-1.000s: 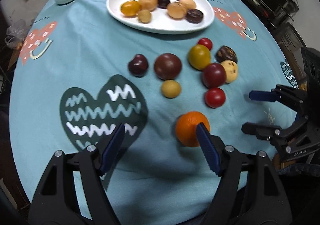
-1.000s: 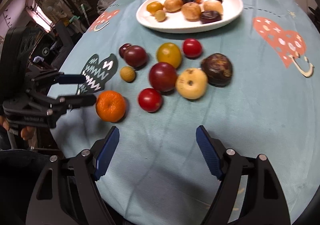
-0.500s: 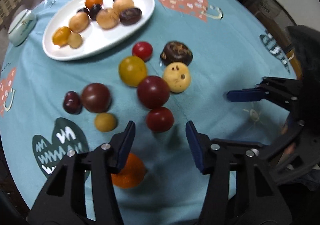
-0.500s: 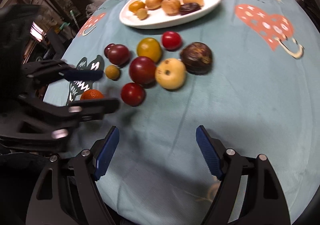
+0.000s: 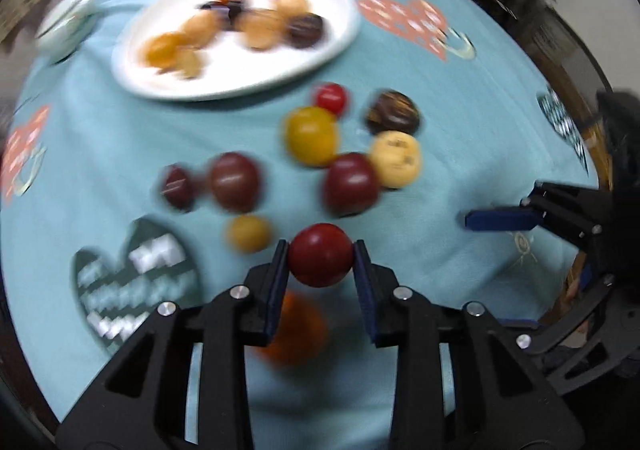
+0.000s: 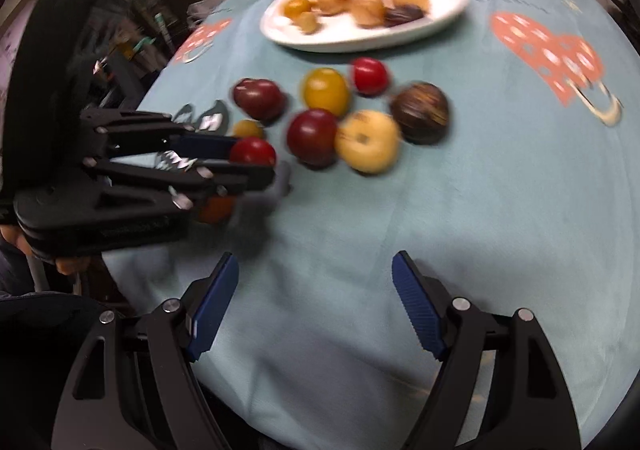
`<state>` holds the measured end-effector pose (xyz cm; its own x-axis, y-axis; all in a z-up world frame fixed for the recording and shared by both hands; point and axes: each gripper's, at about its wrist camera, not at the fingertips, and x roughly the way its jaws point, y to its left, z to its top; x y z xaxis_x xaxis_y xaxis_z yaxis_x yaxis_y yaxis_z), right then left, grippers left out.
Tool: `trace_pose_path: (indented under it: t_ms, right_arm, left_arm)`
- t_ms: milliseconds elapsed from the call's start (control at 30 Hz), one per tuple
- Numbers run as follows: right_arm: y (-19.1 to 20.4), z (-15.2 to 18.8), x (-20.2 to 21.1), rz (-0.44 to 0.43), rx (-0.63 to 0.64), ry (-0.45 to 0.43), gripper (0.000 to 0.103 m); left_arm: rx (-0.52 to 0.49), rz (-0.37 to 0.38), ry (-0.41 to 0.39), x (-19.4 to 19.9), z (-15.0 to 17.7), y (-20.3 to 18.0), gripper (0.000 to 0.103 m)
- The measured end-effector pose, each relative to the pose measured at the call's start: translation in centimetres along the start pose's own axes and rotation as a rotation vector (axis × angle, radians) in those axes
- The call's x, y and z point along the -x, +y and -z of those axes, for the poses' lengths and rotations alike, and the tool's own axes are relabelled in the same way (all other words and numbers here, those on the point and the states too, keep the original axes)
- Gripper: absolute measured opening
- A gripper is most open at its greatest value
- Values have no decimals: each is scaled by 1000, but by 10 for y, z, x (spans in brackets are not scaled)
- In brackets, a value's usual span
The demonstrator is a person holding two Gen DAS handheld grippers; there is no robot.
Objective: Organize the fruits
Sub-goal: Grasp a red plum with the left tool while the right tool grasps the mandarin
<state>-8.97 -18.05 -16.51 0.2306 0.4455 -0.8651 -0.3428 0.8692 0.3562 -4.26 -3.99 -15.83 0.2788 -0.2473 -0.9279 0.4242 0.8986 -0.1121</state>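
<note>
Left tongs (image 5: 321, 258), jaws just closing, now pinch the red tomato (image 5: 321, 260); white plate (image 5: 336, 45) lies straight ahead across the worktop. Right tongs (image 6: 314, 306) spread, empty.

The left gripper (image 5: 321, 261) points steeply down toward the table, its black arms converging on two blue pads. Its jaws have just been closing, and the pads now press on either side of a small red fruit (image 5: 321, 260). A few fingers (image 6: 66, 265) of the person's hand show beneath the gripper's body in the right wrist view. The right gripper (image 6: 314, 308) also tilts downward, its jaws standing wide apart with nothing between its blue pads, hovering over bare cloth.
</note>
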Motion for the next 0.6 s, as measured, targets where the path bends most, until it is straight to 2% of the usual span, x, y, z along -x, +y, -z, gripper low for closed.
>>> trace_pose_path:
  t_ms: [233,367,500,567,600]
  right_arm:
    - [50,-31,-31,-74,157,44,80]
    - [65,-42,-52,-100,184,80,80]
    - [78,-49,-68,-97,213,109,80]
    - [83,-49,-72,-91,243,118,69]
    - [86,-48,-73,-82,259,124,55]
  left_arm:
    - [215,-96,-67,43,33,69,32]
    - [261,-99,-75,52,46,86,32]
    - [274,-83,-72,50,53,87,32]
    - [273,-79,-67,49,54,89,32]
    - [271,-78,-64,48,54,89,32]
